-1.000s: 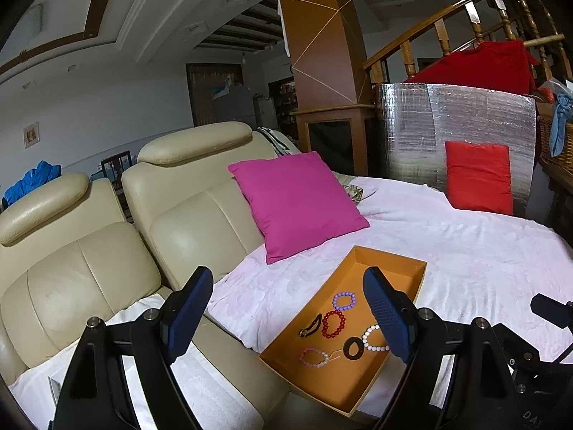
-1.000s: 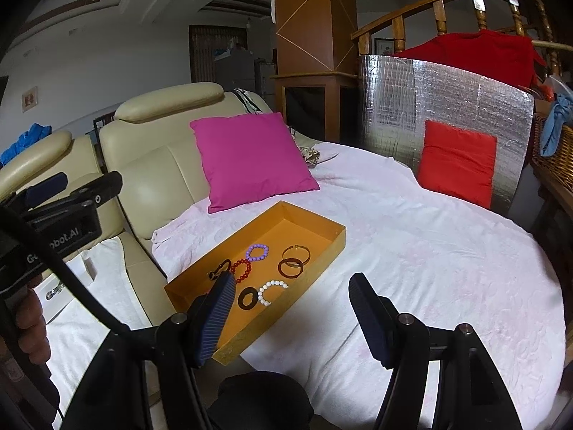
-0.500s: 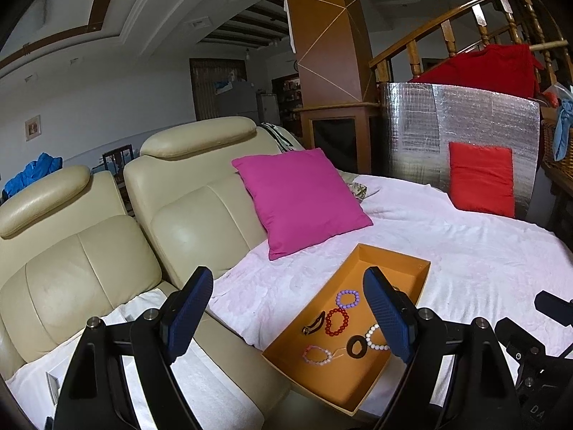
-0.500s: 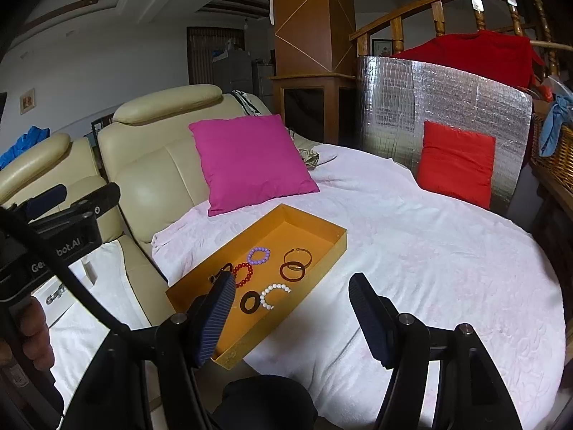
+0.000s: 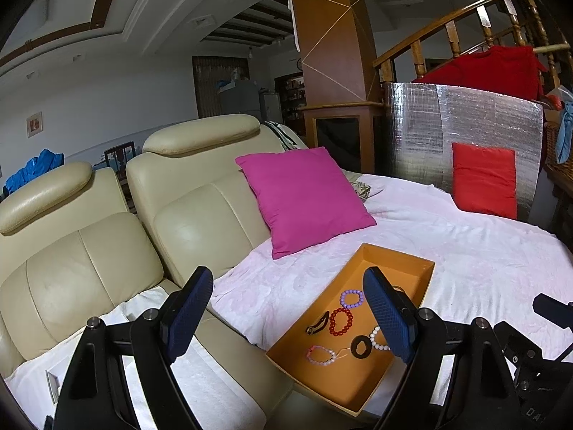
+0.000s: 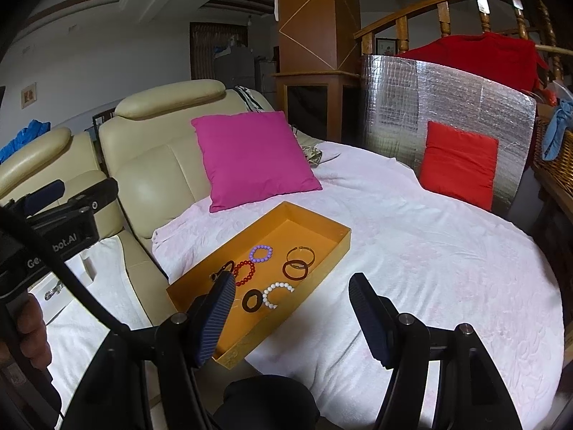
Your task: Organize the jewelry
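An orange tray [image 5: 394,261] [image 6: 322,227] lies on the white-covered round surface and holds several bracelets: a purple bead one [image 5: 351,298] [image 6: 261,253], a red bead one [image 5: 341,321] [image 6: 244,273], a white bead one [image 6: 275,292], a pink bead one [image 5: 321,354], a dark ring [image 5: 361,345] [image 6: 252,300], thin bangles [image 6: 300,255] and a dark hair clip [image 5: 318,322]. My left gripper [image 5: 286,319] is open and empty, above and short of the tray's near left side. My right gripper [image 6: 297,319] is open and empty, above the tray's near right corner.
A magenta cushion [image 5: 304,197] leans on the cream leather sofa [image 5: 179,222] behind the tray. A red cushion [image 5: 483,182] leans on a silver foil panel [image 5: 465,122] at the back right. White cover [image 6: 429,251] spreads right of the tray. A wicker basket [image 6: 555,157] stands far right.
Both grippers have drifted slightly, so the tray sits a little lower and farther right in each view. Both stay open and empty. The jewelry has not moved.
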Action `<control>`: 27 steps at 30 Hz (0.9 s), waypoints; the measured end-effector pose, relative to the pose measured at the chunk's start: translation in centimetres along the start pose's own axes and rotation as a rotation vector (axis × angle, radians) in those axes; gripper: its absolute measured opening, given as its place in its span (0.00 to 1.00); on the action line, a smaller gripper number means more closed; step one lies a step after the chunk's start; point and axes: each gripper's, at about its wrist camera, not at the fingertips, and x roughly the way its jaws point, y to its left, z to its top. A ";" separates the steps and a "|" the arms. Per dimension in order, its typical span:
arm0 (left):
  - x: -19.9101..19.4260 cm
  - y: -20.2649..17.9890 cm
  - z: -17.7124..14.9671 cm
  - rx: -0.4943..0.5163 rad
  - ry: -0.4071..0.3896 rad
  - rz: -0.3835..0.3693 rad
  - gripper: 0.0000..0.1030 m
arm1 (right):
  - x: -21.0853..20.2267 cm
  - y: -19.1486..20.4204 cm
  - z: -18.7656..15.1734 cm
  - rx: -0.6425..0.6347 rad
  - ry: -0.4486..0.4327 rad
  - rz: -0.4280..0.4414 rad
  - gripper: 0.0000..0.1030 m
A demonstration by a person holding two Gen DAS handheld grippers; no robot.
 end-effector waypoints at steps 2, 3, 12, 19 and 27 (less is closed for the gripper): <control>0.1 0.1 0.0 -0.002 0.002 -0.001 0.84 | 0.2 0.2 0.0 -0.006 0.004 0.003 0.68; 0.2 0.2 0.0 -0.003 0.002 0.001 0.84 | 0.3 0.3 0.0 -0.010 0.004 0.003 0.68; 0.4 0.5 0.1 -0.013 0.005 -0.004 0.84 | 1.0 1.0 0.3 -0.024 0.012 0.006 0.68; 0.9 0.9 0.0 -0.021 0.009 0.004 0.84 | 2.2 1.6 0.3 -0.033 0.027 -0.002 0.68; 1.8 0.9 -0.2 -0.009 0.026 0.024 0.84 | 3.6 1.9 0.5 -0.036 0.042 0.003 0.68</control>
